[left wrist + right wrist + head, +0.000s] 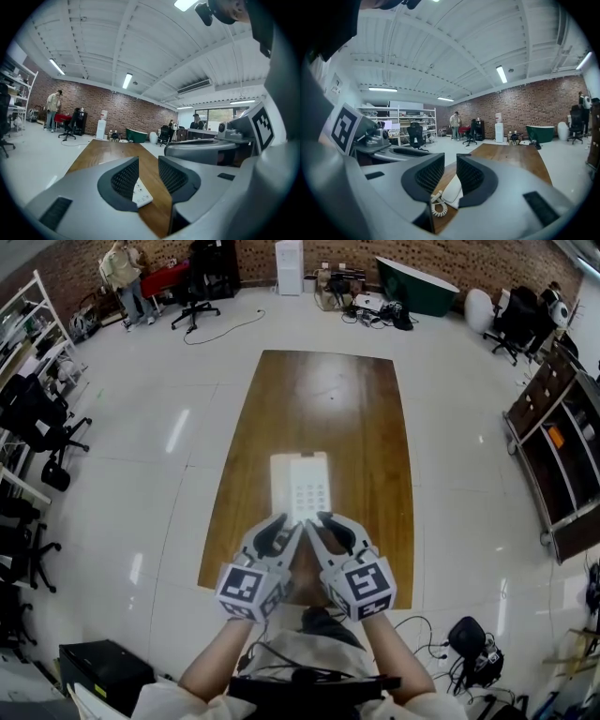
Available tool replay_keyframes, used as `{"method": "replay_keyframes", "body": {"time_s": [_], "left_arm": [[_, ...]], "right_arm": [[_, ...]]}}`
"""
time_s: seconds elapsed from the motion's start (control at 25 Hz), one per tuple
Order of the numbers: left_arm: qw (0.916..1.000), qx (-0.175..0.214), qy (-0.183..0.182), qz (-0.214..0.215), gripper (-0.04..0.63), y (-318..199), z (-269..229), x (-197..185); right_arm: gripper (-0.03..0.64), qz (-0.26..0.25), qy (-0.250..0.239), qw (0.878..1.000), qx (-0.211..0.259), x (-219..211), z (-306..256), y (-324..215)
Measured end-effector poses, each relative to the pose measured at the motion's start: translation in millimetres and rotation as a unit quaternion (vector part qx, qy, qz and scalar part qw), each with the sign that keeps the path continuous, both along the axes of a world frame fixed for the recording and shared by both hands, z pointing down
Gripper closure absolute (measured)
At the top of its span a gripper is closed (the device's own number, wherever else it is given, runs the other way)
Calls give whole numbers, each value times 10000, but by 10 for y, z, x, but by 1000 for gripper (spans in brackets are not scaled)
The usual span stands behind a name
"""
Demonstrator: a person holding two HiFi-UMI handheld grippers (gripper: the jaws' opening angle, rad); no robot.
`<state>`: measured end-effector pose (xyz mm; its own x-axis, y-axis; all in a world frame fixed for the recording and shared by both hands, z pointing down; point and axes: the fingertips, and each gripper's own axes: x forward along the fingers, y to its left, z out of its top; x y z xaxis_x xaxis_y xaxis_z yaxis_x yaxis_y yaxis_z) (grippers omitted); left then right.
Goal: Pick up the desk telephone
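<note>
The desk telephone [300, 486] sits on the near half of the worktop [328, 399], about midway across its width, just ahead of both claws. Your left claw [284, 524] stands at a narrow gap with nothing pressed between its jaws; the keypad [140, 193] shows through the gap, beyond it. Your right claw [321, 521] is likewise only slightly parted and empty, with the handset [452, 187] and coiled cord [437, 205] in sight past its jaws.

That gap looks too narrow for the body, so spread both claws wider before you close in. Take one long side with each claw, low on the base, and raise both together and level so the handset does not slide off its cradle. Keep the right claw off the cord.

The telephone's long axis runs along the worktop's length, straight away from you, with its near short end toward the claws. Glare washes it out from above, but the handset seems to lie along its left side and the keypad to the right.
</note>
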<state>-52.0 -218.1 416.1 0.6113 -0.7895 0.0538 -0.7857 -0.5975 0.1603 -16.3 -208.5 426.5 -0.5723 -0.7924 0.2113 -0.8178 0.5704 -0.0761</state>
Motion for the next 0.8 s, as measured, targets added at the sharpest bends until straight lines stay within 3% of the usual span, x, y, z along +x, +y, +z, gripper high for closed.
{"method": "replay_keyframes", "body": {"time_s": [0.16,0.24,0.32,0.48,0.56,0.64,0.8], "left_arm": [[9998,-178,-56,-109,468,-123,125,-28],[9995,-267,-73,-161,466,-181,188,-47],[9989,-425,-80,-159,397,-242,267,-56],[9974,-674,-136,-196,388,-356,448,-77],[9959,-877,-144,-155,308,-410,555,-65],[9942,-1060,-149,-123,296,-473,649,-61],[9914,-1283,-198,-164,296,-596,835,-83]], "right_arm": [[533,13,2,10000,-93,39,101,-140],[464,-11,9,9997,-226,47,178,-194],[445,-8,6,9994,-333,58,242,-254],[445,36,15,9991,-429,100,336,-349],[431,17,-7,9986,-533,117,397,-393],[370,-8,-30,9977,-675,128,465,-445],[370,47,-16,9965,-836,199,607,-551]]}}
